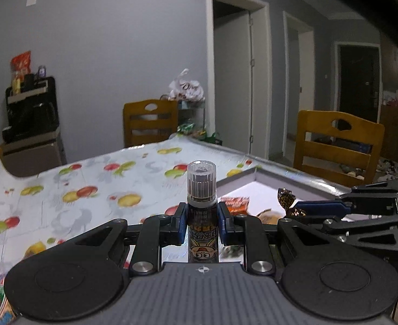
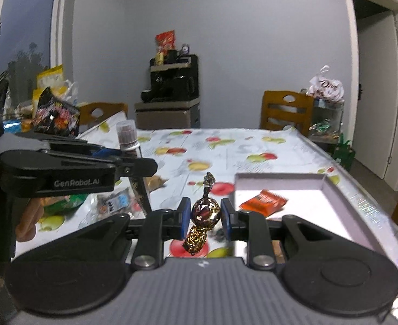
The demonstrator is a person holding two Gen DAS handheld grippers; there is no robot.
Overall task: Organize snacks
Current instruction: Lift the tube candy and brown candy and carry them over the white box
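Observation:
My left gripper point(image 1: 202, 224) is shut on a dark candy tube point(image 1: 201, 211) with a clear cap, held upright above the table; it also shows in the right wrist view point(image 2: 128, 138). My right gripper point(image 2: 205, 214) is shut on a brown-and-gold wrapped candy point(image 2: 205, 211), seen from the left wrist point(image 1: 289, 203) over the tray's near edge. A white shallow tray point(image 2: 334, 189) lies on the table's right side, also in the left wrist view point(image 1: 256, 181), with an orange snack packet point(image 2: 264, 199) inside.
The table has a fruit-print cloth point(image 2: 212, 146). Loose snack packets point(image 2: 112, 201) lie at its left, with bags point(image 2: 55, 113) piled behind. Wooden chairs point(image 1: 337, 149) point(image 2: 285, 108) stand around the table. A black appliance point(image 2: 172, 81) stands by the wall.

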